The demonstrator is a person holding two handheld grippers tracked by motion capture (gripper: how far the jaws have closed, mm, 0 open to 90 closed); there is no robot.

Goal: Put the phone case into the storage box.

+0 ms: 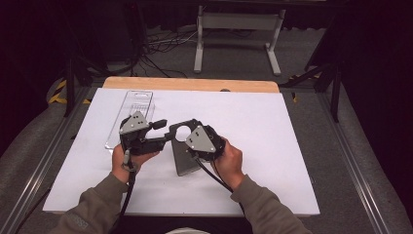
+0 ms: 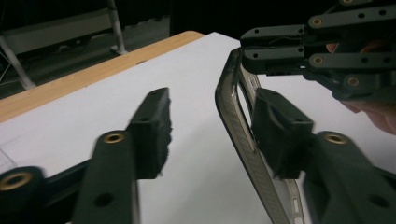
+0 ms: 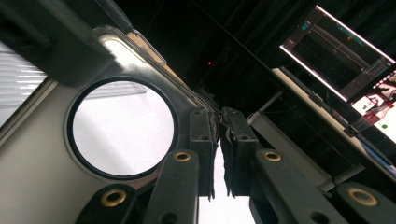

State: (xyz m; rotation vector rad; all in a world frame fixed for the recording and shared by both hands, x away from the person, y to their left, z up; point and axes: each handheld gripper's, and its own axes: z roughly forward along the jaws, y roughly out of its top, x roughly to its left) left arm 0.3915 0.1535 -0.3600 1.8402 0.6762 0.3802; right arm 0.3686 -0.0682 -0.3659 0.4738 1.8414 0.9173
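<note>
Near the front edge of the white table (image 1: 272, 195), about midway along it, the person's two hands hold the grippers close together. The right gripper (image 1: 174, 130) is clamped on the upper rim of a grey panel with a round hole (image 1: 184, 156), tilted up off the table; the right gripper view shows those jaws pressed together on the panel's edge beside the hole (image 3: 122, 128), a detail the high view leaves too small to read. The left gripper (image 2: 212, 133) stands apart: in its own view one pad touches the panel's thin edge (image 2: 238, 135), the other stays clear, the panel between them. Farther off, toward the back left corner, lies a clear tray (image 1: 130, 117), its contents hard to make out.
</note>
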